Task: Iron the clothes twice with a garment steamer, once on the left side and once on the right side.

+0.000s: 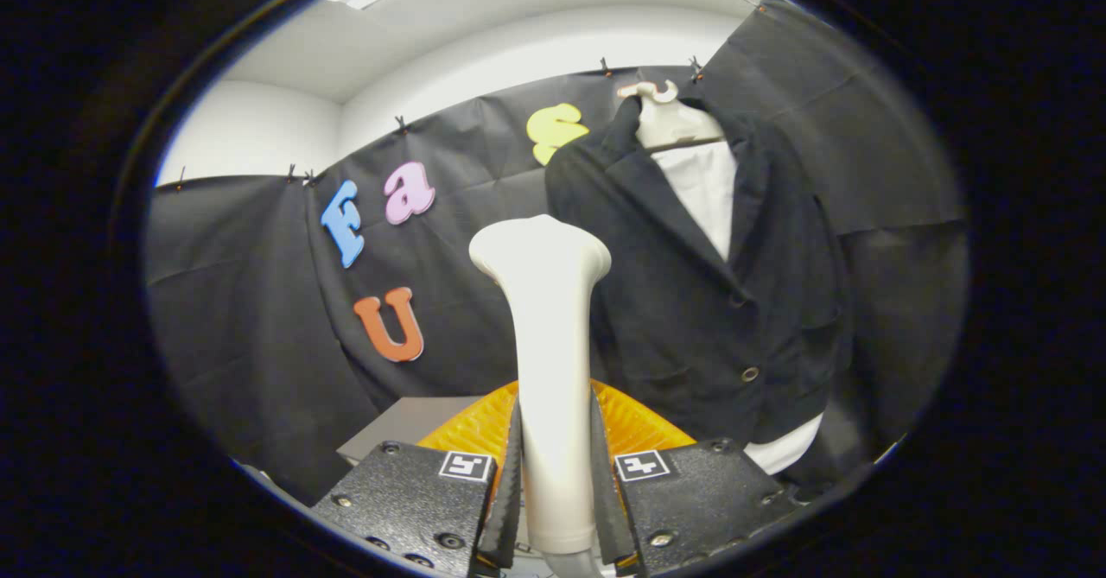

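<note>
Both fingers of the gripper are clamped on the handle of the garment steamer, one pad pressing each side of its pale shaft, so the tool is closed on it and holding it upright. The steamer's handle rises straight from between the fingers and widens at the top into a rounded head, which stands above the fingers and leans slightly toward the jacket. A grey hose stub shows at the bottom of the handle, just below the pads.

Right behind the steamer's lower handle there is an orange ribbed piece, fanning out to either side of it. To the steamer's left, and behind it, sits a grey flat surface, partly hidden by the gripper body.

Beyond the steamer and to its right hangs the dark jacket, on a pale hanger whose hook sits against the black cloth wall. The jacket faces us, lapels open at the top over a white shirt, with a button visible low on its front and a strip of white hem showing beneath its lower edge. The steamer's head overlaps the jacket's left shoulder side as seen from here, though I cannot tell whether it touches the fabric. Above the cloth is a white wall and ceiling.
</note>
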### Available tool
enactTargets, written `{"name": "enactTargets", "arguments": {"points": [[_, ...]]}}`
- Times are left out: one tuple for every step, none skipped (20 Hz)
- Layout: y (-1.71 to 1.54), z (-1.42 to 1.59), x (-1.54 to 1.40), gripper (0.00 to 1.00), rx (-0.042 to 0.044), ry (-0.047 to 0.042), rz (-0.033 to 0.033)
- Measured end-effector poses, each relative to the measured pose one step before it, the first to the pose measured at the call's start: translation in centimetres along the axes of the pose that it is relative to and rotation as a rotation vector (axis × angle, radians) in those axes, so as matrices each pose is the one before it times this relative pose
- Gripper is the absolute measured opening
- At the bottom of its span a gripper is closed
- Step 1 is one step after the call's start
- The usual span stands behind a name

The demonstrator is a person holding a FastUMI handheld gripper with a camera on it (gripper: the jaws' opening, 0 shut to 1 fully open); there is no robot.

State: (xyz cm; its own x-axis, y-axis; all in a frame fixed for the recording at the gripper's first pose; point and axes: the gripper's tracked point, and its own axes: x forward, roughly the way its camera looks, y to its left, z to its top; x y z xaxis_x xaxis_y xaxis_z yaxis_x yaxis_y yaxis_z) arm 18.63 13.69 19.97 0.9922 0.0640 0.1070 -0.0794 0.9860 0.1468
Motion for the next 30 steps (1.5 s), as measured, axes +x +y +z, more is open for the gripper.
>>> {"name": "enactTargets", "arguments": {"points": [[-1.19,1.562,-0.074,0.39,-0.00214,-0.03417,-0.00855],[-1.072,1.351,0.116,0.39,0.00011,-0.03602,-0.00801],[-1.127,1.242,0.488,0.38,-0.01005,-0.02398,-0.00727],[-1.034,0.785,0.745,0.38,-0.00879,-0.0163,-0.00514],[-0.542,1.043,0.712,0.38,-0.00296,-0.01701,0.0081],[-0.312,0.938,0.631,0.38,-0.00107,-0.01608,0.01301],[-0.61,1.14,0.831,0.38,-0.00509,-0.02393,0.01453],[-0.401,1.019,0.958,0.38,-0.00739,-0.01817,0.01039],[-0.465,0.902,0.806,0.39,-0.01176,-0.02315,0.0088],[-0.413,0.909,0.905,0.38,-0.01416,-0.02062,0.00833],[-0.476,0.933,0.805,0.38,-0.01829,-0.02089,0.00831],[-0.622,1.031,0.695,0.39,-0.01248,-0.02864,0.00787],[-0.406,0.943,0.97,0.39,-0.01752,-0.0223,0.00365],[-0.418,0.543,0.732,0.39,-0.01627,-0.02403,0.00058],[-0.297,0.569,0.698,0.38,-0.02062,-0.01905,0.00195],[-0.048,0.394,0.65,0.39,-0.01481,-0.0151,0.00448],[0.133,0.319,0.621,0.39,-0.02042,-0.01245,0.0043],[0.218,-0.055,0.521,0.39,-0.02334,-0.00544,-0.00043],[-0.03,-0.131,0.094,0.38,-0.01844,-0.00451,-0.00586],[-0.155,-0.045,-0.135,0.38,-0.01835,0.00013,-0.01763],[-0.067,-0.106,-0.071,0.39,-0.01336,-0.00136,-0.01902],[0.067,-0.023,-0.103,0.39,-0.01085,-0.00426,-0.0213],[0.159,-0.355,-0.001,0.38,-0.01481,0.0092,-0.01981],[0.28,-0.517,0.269,0.39,-0.00779,0.0078,-0.01721],[0.185,-0.464,0.126,0.39,-0.00627,0.01435,-0.0144],[0.504,-0.62,0.176,0.39,-0.00326,0.01705,-0.01087],[0.371,-0.654,0.114,0.39,-0.00319,0.01956,-0.00931],[0.222,-0.532,-0.12,0.39,-0.00379,0.01417,-0.01607],[0.192,-0.57,-0.437,0.39,-0.00562,0.01331,-0.01712],[0.284,-0.388,-0.237,0.39,-0.00223,0.01232,-0.01535]]}}
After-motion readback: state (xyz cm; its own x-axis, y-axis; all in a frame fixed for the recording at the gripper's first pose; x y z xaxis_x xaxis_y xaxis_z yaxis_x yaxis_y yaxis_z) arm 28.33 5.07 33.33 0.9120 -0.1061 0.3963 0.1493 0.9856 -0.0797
